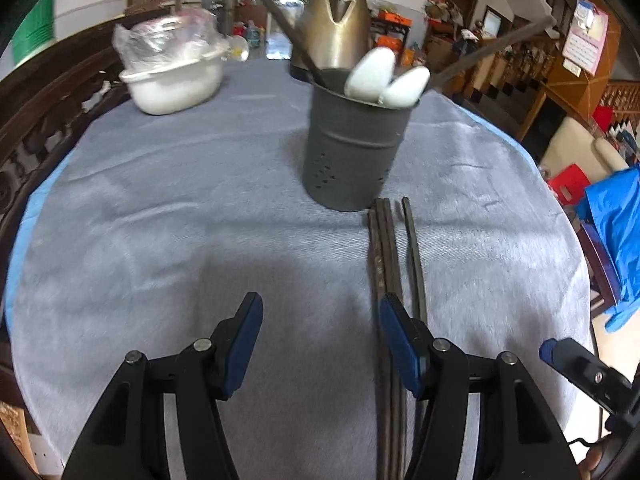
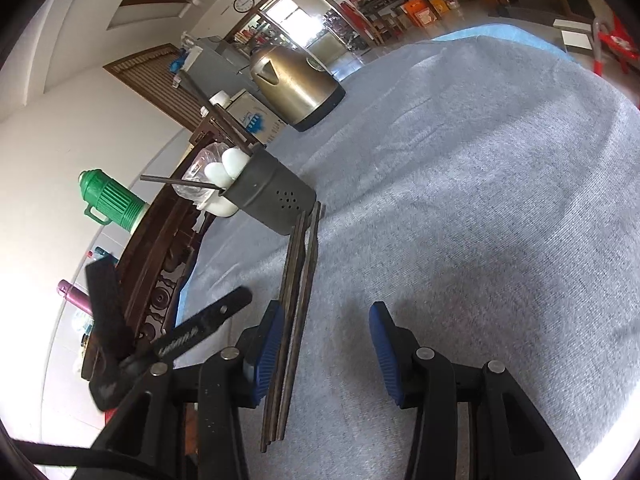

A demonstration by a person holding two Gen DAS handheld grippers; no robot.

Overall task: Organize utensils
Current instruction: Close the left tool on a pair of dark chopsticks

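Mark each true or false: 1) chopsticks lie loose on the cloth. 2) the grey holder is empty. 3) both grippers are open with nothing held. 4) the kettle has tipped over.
1) True: the chopsticks lie flat on the grey cloth before the holder.
2) False: it holds white spoons and some sticks.
3) True: left gripper and right gripper both gape, gripping nothing.
4) False: the kettle stands upright behind the holder.
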